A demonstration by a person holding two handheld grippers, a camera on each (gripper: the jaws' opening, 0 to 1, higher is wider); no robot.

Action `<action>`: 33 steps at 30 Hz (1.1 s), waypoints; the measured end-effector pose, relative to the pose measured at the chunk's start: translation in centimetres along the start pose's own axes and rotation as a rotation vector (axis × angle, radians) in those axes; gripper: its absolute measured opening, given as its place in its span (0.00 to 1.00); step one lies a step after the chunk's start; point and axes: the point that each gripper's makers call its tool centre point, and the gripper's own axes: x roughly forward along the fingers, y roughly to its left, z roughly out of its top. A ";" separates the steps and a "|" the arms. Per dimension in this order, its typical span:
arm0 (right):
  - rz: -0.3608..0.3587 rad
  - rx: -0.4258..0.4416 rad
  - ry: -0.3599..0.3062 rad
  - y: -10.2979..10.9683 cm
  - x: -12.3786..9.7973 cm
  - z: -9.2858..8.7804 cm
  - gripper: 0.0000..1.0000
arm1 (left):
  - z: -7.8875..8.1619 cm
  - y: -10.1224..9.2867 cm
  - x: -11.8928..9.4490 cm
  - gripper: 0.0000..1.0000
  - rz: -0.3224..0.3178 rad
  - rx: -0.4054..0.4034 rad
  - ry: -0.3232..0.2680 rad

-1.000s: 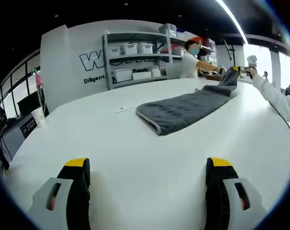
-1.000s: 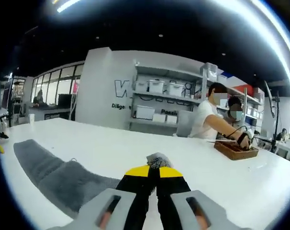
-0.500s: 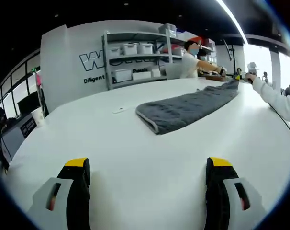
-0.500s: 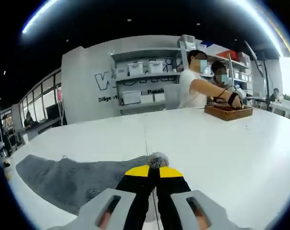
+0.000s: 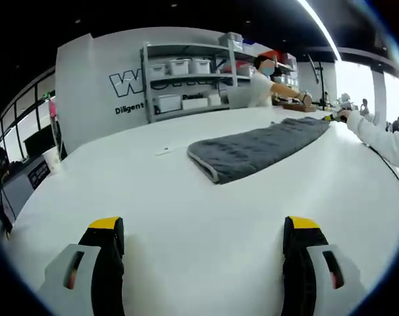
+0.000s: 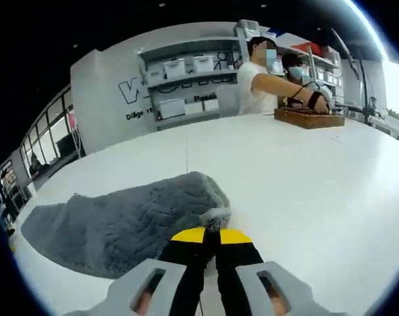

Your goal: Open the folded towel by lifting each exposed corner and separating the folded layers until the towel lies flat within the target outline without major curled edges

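Grey towel point(image 5: 259, 148) spread on white table point(image 5: 186, 217), right tongs point(image 6: 210, 232) clenched on its corner, left tongs point(image 5: 203, 227) released, wall lettering point(image 5: 128, 108) reading "Diligent" partly legible

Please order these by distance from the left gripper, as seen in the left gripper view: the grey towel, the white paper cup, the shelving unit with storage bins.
1. Grey towel: on the table, ahead and to the right of the left gripper.
2. White paper cup: far left, at the table edge.
3. Shelving unit: against the back wall, beyond the table.

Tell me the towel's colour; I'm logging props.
Dark grey towel, with a lighter grey edge; best seen in the right gripper view.
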 end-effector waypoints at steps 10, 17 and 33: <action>-0.035 0.009 0.044 -1.5 -0.8 -0.1 0.06 | 0.0 -0.1 0.0 1.00 -0.002 0.001 0.003; -0.081 -0.046 -0.018 -1.9 -3.6 3.2 0.16 | 0.0 -0.1 0.1 1.00 -0.002 0.004 0.001; 0.096 -0.316 -0.012 9.5 -8.3 8.3 0.70 | 0.0 -0.1 0.1 1.00 -0.008 0.005 0.004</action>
